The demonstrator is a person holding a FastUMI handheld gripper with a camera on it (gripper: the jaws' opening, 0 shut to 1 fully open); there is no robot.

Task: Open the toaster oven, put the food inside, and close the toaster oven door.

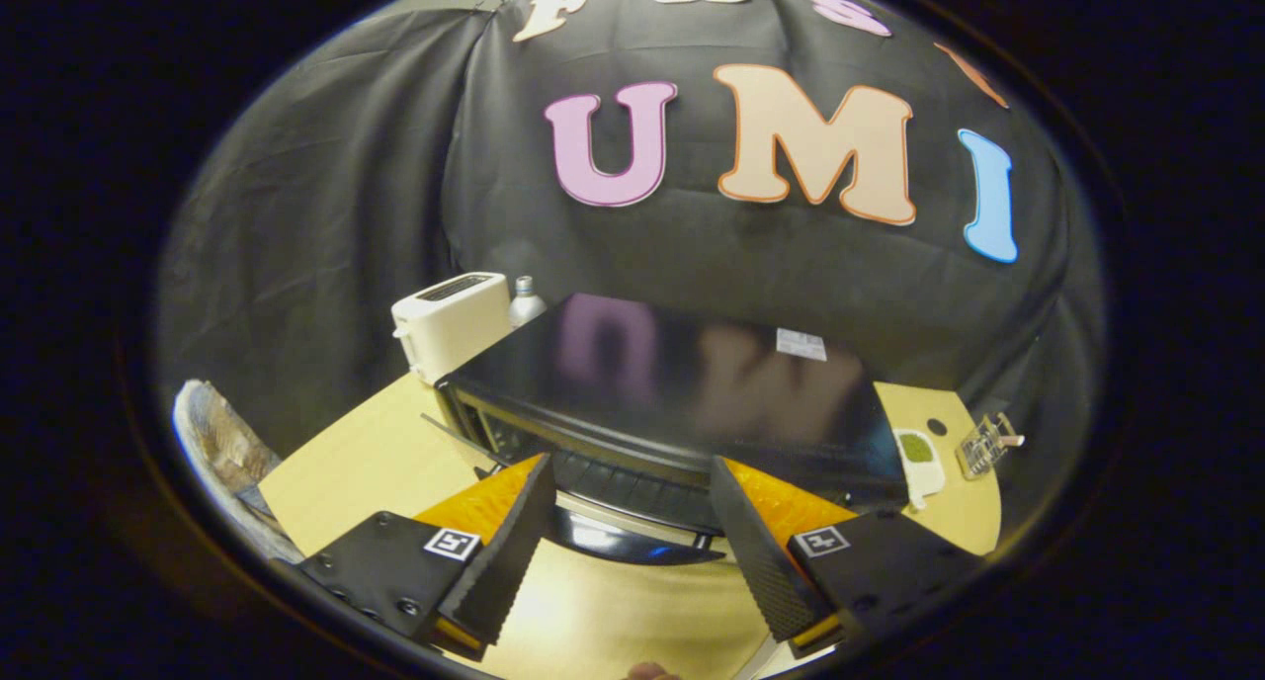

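Note:
The black toaster oven (692, 383) stands on the light wooden table (366, 463), seen from above and in front, with a glossy top. Its door (632, 544) looks swung down towards me, a dark shiny pane lying between my fingers. Above the pane a ribbed rack or front edge (632, 487) shows in the opening. My gripper (630, 463) hovers over the door with its black, orange-backed fingers (504, 542) wide apart and nothing between them. A small white dish holding something green (917, 453) sits on the table to the right of the oven.
A white pop-up toaster (450, 319) and a small bottle (524, 299) stand behind the oven's left corner. A little wire rack (988, 443) lies at the table's right end. A pale bundle (217, 443) sits off the table's left edge.

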